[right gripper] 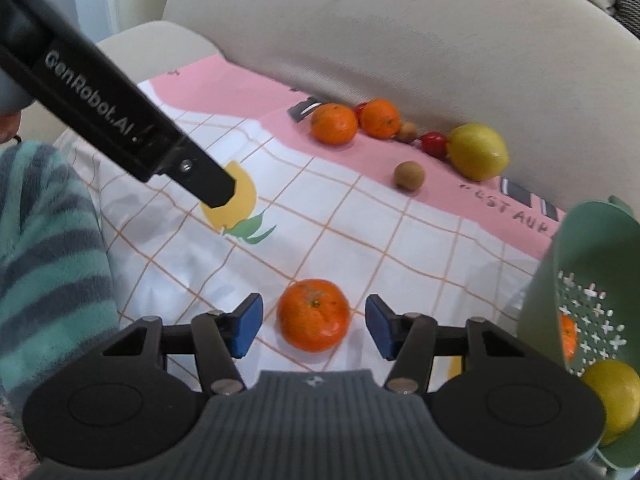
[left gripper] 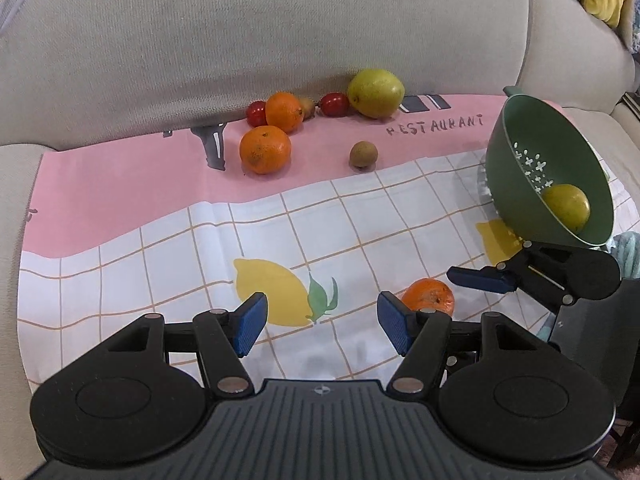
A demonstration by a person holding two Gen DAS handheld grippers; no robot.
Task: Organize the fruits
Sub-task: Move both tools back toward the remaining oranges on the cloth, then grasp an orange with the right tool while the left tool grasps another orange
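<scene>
Right wrist view is showing the right gripper (right gripper: 314,326) pointing down at the cloth, its blue pads (right gripper: 247,330) standing apart on either side of a mandarin (right gripper: 313,315) that is sitting between them with a visible gap on each side, so nothing is being clamped. Just right of the right pad, a green colander (right gripper: 538,304) is tilting on its side, holding a yellow-green lemon (right gripper: 616,394) and a partly hidden orange fruit. Beyond the fingertips, the checked tablecloth (right gripper: 400,248) is spreading across a beige sofa (right gripper: 400,32); farther on, a small brown fruit (right gripper: 409,176) is lying alone, and behind it, against the backrest, two more mandarins (right gripper: 334,124), small red fruits (right gripper: 434,143) and a large lemon (right gripper: 478,152) are lining up. To the left of the fingers, a striped sleeve (right gripper: 44,240) is filling the edge.

Left wrist view is showing the left gripper (left gripper: 322,328) with its jaws standing wide apart and nothing between them, only the printed lemon on the cloth lying ahead. The near mandarin is peeking out just behind its right pad, with the other gripper's finger beside it
</scene>
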